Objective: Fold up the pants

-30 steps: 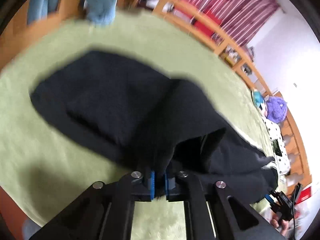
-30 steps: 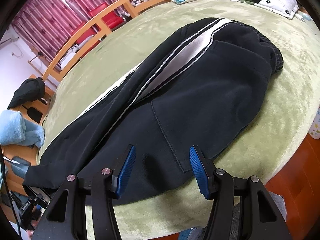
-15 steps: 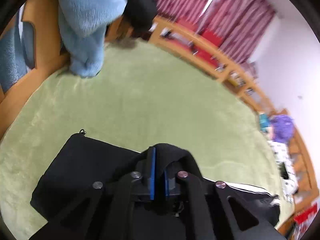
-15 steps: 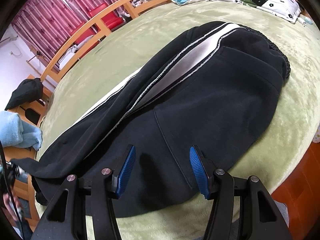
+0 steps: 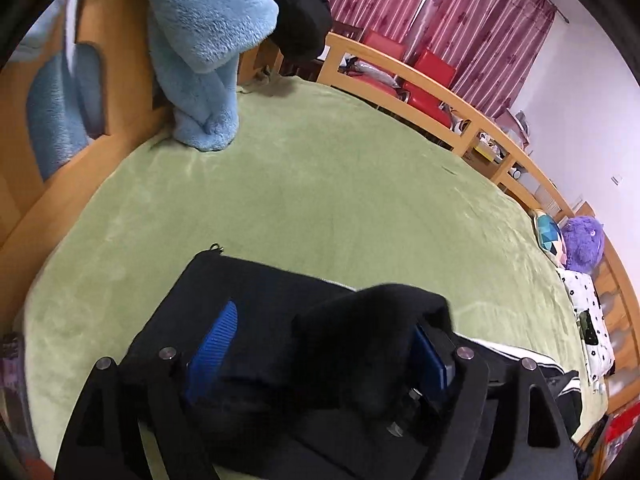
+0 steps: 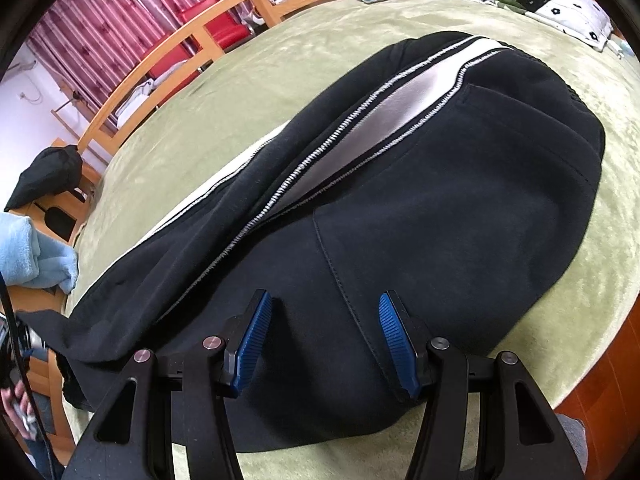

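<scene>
A: The bed point(image 5: 340, 184), spread with a green blanket, is carrying everything. The black pants point(image 6: 420, 208) are lying along it on their side, the grey side stripe point(image 6: 404, 104) facing up and the waistband toward the pillows.

B: And the leg end?

A: It is sitting doubled back over the leg in the left wrist view, a hump of black cloth point(image 5: 372, 320) resting between the blue pads. A second ago that cloth was pinched tight in the left tool point(image 5: 320, 354); the jaws have just been opening, and the left pad is now standing clear of the fabric. The cloth is draping against the right pad point(image 5: 430, 356), but nothing is pressing it.

B: So the left tool is released?

A: Yes. The hem has been carried across and let go, which suggests the first lengthwise fold is being laid down. Whether it is lying flat cannot be told; the hump is looking bunched.

B: The right tool point(image 6: 326, 340)?

A: It is hovering half-spread over the seat of the pants near the bed's edge, jaws apart, gripping nothing, unchanged from a second ago.

B: Anything smaller?

A: A light blue fleece point(image 5: 208, 40) is hanging at the footboard, well apart from the pants.
</scene>
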Demonstrator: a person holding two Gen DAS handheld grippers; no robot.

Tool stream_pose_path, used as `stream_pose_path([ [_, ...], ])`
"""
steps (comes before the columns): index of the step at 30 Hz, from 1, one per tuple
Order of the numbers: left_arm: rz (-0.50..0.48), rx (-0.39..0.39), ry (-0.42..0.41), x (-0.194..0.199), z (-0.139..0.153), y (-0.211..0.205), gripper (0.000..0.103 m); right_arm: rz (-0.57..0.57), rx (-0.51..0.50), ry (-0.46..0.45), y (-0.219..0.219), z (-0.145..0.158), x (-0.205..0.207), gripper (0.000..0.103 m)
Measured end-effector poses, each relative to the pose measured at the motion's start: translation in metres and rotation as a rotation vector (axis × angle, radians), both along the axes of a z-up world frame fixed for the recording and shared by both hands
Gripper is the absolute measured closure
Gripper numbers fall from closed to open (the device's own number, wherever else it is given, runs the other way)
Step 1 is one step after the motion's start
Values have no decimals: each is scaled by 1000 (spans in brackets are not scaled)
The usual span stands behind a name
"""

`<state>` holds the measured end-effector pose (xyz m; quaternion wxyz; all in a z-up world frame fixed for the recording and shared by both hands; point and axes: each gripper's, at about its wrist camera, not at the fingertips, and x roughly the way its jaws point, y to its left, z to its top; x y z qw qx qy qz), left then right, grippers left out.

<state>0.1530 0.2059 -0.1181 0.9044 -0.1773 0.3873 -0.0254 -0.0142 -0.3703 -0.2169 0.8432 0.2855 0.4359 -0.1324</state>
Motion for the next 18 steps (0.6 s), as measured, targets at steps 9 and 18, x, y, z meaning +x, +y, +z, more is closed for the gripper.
stream_pose_path([
  [9, -49, -15, -101, -2, 40, -4, 52, 14, 17, -17, 6, 7, -1, 46],
  [18, -56, 98, 85, -25, -46, -8, 25, 8, 8, 5, 2, 1, -8, 46],
])
